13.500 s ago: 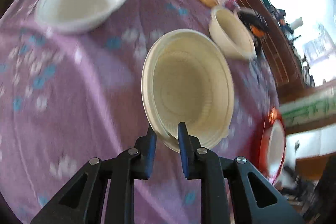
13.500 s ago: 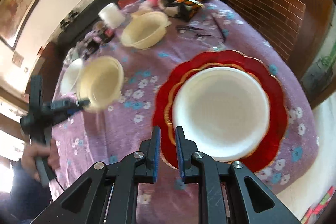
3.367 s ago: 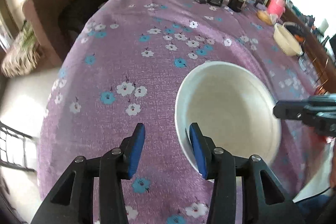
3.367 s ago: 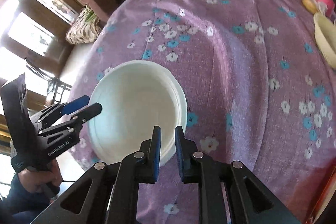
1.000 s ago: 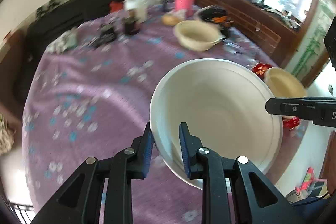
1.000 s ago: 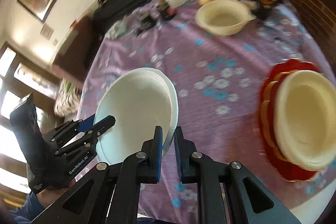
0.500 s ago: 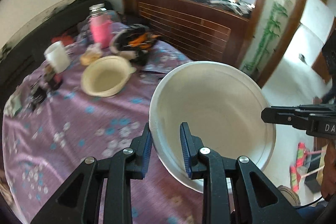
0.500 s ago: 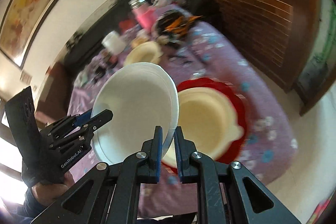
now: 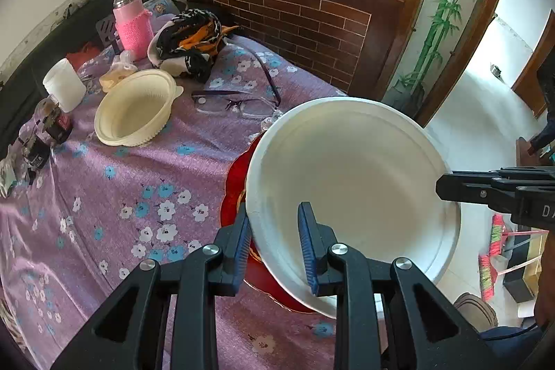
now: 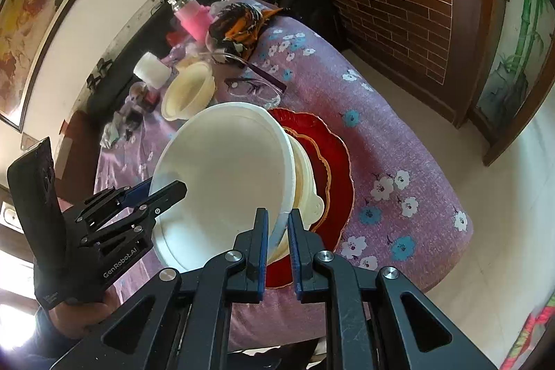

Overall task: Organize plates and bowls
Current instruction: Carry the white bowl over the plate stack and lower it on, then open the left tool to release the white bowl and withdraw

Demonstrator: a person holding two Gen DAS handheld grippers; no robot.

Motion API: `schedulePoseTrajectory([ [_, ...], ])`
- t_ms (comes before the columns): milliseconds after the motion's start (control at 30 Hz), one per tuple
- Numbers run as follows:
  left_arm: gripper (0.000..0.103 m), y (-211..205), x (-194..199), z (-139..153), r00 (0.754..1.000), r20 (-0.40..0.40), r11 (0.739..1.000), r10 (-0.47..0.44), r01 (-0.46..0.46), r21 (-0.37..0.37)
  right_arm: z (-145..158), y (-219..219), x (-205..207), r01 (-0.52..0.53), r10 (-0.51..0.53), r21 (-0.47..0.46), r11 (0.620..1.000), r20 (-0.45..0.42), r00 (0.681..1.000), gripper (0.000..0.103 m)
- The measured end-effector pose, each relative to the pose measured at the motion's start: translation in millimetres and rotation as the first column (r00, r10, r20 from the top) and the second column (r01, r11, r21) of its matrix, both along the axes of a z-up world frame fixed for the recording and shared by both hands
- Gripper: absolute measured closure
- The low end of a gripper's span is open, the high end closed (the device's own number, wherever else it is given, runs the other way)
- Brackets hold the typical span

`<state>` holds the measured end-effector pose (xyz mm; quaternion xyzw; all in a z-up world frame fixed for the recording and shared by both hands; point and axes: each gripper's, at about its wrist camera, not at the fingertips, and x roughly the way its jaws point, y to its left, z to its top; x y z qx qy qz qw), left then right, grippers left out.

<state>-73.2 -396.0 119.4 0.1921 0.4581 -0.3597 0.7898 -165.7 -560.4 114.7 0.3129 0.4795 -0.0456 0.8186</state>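
Above the red plate (image 10: 334,158) on the floral-clothed counter (image 9: 104,196), white bowl (image 9: 350,186) held tilted over a cream bowl (image 10: 307,186), left hand-held gripper (image 9: 274,245) and right hand-held gripper (image 10: 277,240) each clamped on opposite rims, second cream bowl (image 9: 133,108) farther back.

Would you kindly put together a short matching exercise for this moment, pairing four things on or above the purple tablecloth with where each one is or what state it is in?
Things:
1. white bowl
2. red plate
3. eyeglasses
4. pink bottle

Places or states:
A. lying folded open on the cloth, between the lone cream bowl and the red plate
B. standing upright at the far end of the table
C. gripped at its rim by both tools
D. flat on the cloth with a cream bowl resting on it

Pairs: 1-C, 2-D, 3-A, 4-B
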Motion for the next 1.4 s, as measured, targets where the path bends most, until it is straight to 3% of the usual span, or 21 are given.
schedulePoseTrajectory([
  [400, 0.078, 3, 1, -5, 1.0, 0.014, 1.0, 0.004, -0.004, 0.008, -4, 6, 5, -0.005, 0.004, -0.03, 1.0, -0.016, 1.0, 0.088],
  [833, 0.063, 20, 2, 7, 0.999, 0.028, 1.0, 0.016, -0.016, -0.017, 14, -1, -3, 0.048, -0.047, -0.048, 0.998, 0.019, 0.999, 0.078],
  [1133, 0.055, 54, 13, 15, 0.996, 0.044, 0.996, 0.084, -0.083, -0.031, 28, 9, 6, 0.046, -0.045, -0.028, 0.999, 0.049, 0.998, 0.077],
  [1400, 0.045, 109, 29, 12, 0.977, 0.043, 0.978, 0.208, -0.206, -0.033, 34, 50, 42, -0.056, 0.056, -0.007, 0.998, 0.056, 0.997, 0.071],
])
